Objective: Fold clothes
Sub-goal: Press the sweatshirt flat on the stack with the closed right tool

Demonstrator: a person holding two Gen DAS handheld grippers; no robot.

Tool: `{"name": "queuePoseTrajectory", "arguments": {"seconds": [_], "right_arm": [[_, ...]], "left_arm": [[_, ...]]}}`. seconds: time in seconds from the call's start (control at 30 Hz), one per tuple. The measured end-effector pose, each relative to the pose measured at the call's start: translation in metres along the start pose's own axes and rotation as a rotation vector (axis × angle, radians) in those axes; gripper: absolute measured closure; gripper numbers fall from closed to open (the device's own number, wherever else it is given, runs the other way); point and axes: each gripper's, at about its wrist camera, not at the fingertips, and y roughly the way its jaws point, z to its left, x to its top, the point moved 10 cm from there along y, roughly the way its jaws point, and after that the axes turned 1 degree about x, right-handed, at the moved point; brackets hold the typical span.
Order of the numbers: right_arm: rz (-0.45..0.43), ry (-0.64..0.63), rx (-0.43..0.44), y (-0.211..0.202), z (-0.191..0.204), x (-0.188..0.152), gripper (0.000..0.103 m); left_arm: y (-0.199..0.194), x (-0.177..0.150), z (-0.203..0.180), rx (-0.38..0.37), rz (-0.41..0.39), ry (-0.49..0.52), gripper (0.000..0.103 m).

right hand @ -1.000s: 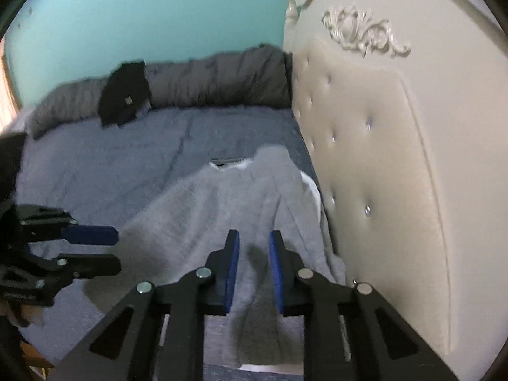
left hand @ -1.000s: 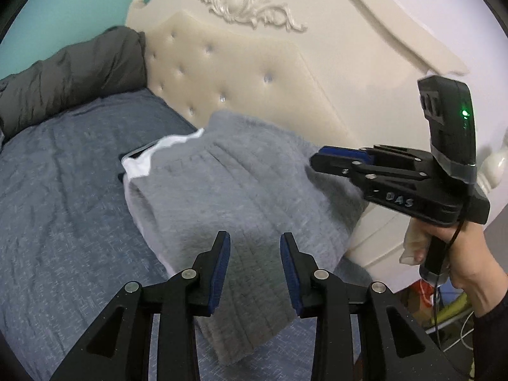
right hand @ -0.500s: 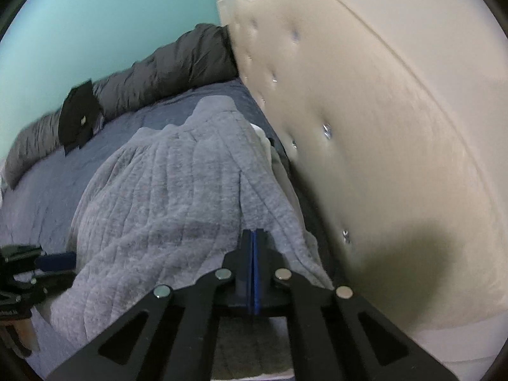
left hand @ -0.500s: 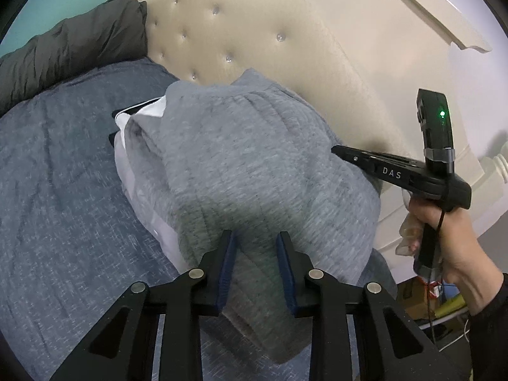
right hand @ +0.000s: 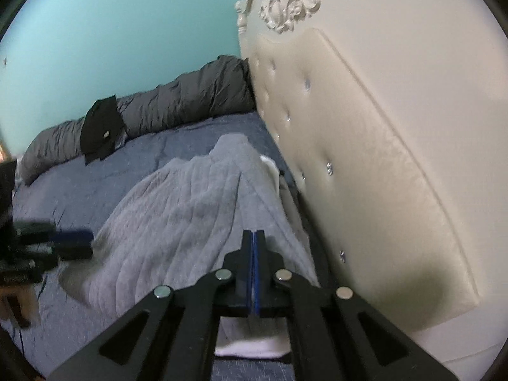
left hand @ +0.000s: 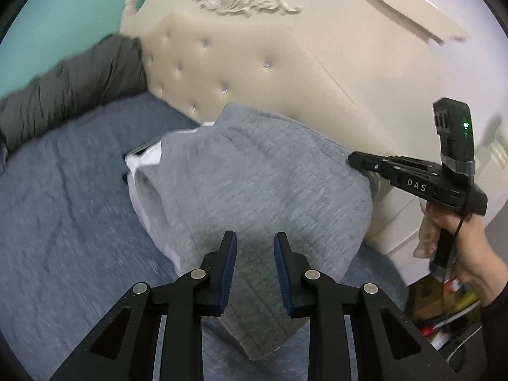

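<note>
A grey knit garment (left hand: 254,177) lies over a white garment (left hand: 143,158) on the blue bed, next to the headboard. My left gripper (left hand: 252,238) is open, its jaws above the grey garment's near edge, holding nothing. My right gripper (right hand: 253,235) is shut on a raised fold of the grey garment (right hand: 190,209) and lifts its edge. It also shows in the left wrist view (left hand: 355,158) at the garment's right corner. The left gripper (right hand: 76,238) shows blurred at the left of the right wrist view.
The cream tufted headboard (left hand: 254,63) stands right beside the clothes. A dark grey rolled duvet (right hand: 177,95) lies along the teal wall with a black garment (right hand: 100,127) on it. The blue bedspread (left hand: 63,206) stretches to the left. Clutter lies on the floor (left hand: 444,301) at right.
My right gripper stays shut on the grey garment and has pulled its edge up. My left gripper has drawn back a little and remains open.
</note>
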Motion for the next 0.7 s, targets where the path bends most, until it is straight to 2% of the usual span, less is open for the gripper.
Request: {"name": "queuePoseTrajectory", "arguments": {"seconds": [0.17, 0.27, 0.53, 0.7], "right_arm": [[0.045, 0.037, -0.03, 0.023, -0.014, -0.016, 0.103], [0.04, 0.087, -0.021, 0.033, -0.02, -0.024, 0.103], [0.031, 0.104, -0.049, 0.046, -0.029, -0.049, 0.103], [0.002, 0.092, -0.01, 0.027, -0.023, -0.024, 0.103]], "left_arm": [[0.014, -0.013, 0.003, 0.002, 0.046, -0.011, 0.077], [0.022, -0.025, 0.009, 0.001, 0.064, -0.03, 0.077], [0.025, -0.033, 0.007, 0.007, 0.07, -0.022, 0.077], [0.025, -0.033, 0.006, 0.017, 0.072, -0.012, 0.082]]}}
